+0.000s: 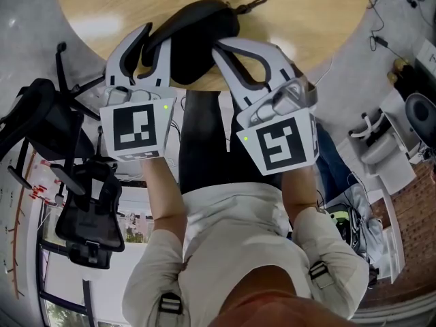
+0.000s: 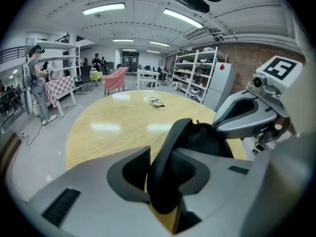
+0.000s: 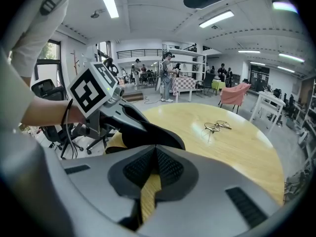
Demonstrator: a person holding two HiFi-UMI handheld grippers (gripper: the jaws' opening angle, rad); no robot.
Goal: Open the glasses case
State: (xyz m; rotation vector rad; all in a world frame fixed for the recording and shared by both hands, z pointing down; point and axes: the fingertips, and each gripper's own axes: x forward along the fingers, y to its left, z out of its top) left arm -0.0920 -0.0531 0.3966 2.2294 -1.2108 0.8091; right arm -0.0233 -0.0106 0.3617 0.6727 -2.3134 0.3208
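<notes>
Both forearms reach forward. The left gripper (image 1: pixel 155 38) clamps the raised lid of the glasses case (image 1: pixel 197 26), and the right gripper (image 1: pixel 226 45) pinches its right rim, jaws nearly together.

A large open workroom: white ceiling with long strip lights (image 2: pixel 103 8), pale grey floor (image 2: pixel 34 142). A round wooden table (image 2: pixel 108 127) stands in front. Beyond it are a pink armchair (image 2: pixel 114 79) and white shelving (image 2: pixel 195 75) near a brick wall (image 2: pixel 242 58) — black office chairs (image 1: pixel 88 216) stand beside the table.
</notes>
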